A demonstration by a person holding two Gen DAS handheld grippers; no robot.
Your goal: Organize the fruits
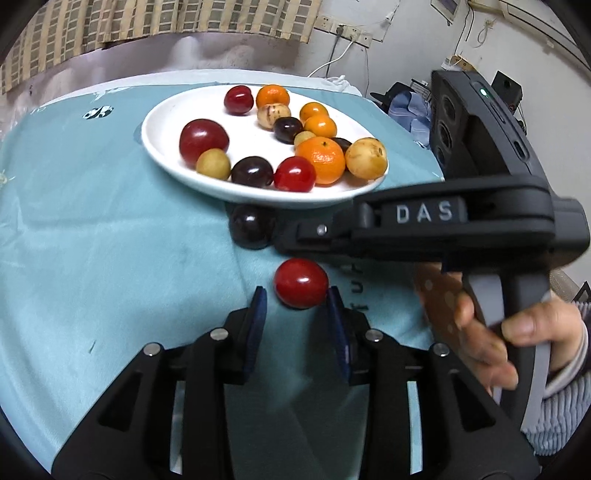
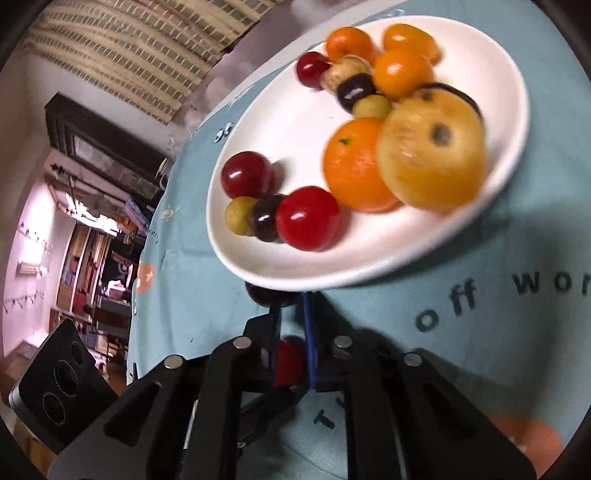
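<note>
A white plate (image 1: 162, 147) (image 2: 225, 229) on the teal cloth holds several oranges, red, dark and yellow fruits. A red fruit (image 1: 301, 282) lies on the cloth between the tips of my left gripper (image 1: 295, 295), which is open; a gap shows at the left pad. A dark fruit (image 1: 251, 225) (image 2: 264, 293) sits half under the plate's near rim. My right gripper (image 1: 284, 236) (image 2: 291, 302) reaches in from the right. It is shut, with its tip right beside the dark fruit. Through the slit between its fingers the red fruit (image 2: 290, 358) shows below.
A person's hand (image 1: 509, 332) holds the right gripper's handle. The printed teal cloth (image 1: 92, 240) covers the table, whose edge drops off at the left in the right wrist view. A curtain and a wall with sockets (image 1: 343, 29) stand behind the table.
</note>
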